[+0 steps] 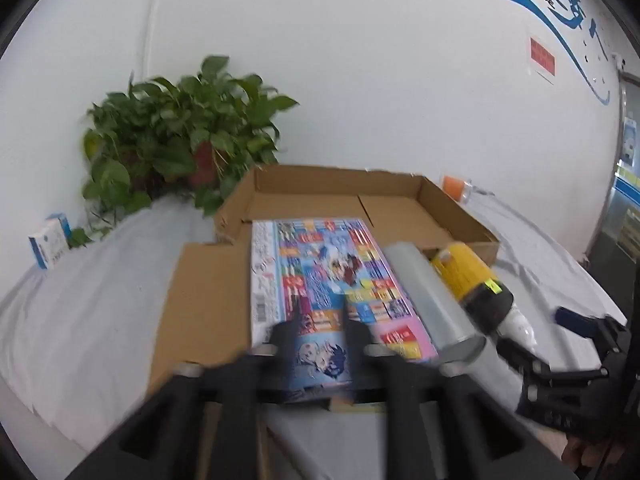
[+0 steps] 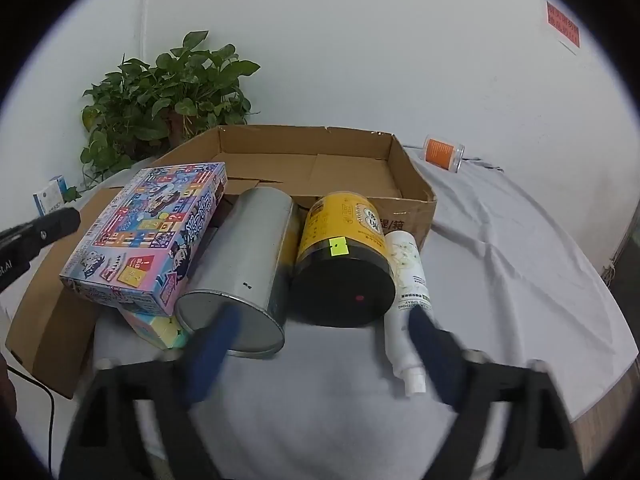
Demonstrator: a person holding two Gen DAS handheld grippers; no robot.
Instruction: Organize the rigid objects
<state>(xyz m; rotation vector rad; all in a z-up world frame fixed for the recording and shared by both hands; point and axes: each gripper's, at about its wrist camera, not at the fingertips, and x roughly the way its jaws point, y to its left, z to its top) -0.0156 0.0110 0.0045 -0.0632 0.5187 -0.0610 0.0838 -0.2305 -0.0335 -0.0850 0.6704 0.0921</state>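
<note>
A colourful game box (image 1: 332, 280) lies tilted over the near edge of an open cardboard box (image 1: 400, 208). My left gripper (image 1: 320, 316) has black fingers set on the game box's near end, a short gap between them; it looks shut on it. In the right wrist view the game box (image 2: 148, 232) rests raised on a pastel block (image 2: 160, 330). Beside it lie a silver can (image 2: 244, 264), a yellow jar with black lid (image 2: 344, 256) and a white bottle (image 2: 408, 288). My right gripper (image 2: 324, 320), with blue fingertips, is open just short of the can and jar.
A potted plant (image 2: 168, 96) stands at the back left by the wall. A small blue and white carton (image 1: 50, 246) stands at the far left. An orange-labelled jar (image 2: 444, 154) lies behind the cardboard box (image 2: 320, 160). White cloth (image 2: 500, 240) covers the table.
</note>
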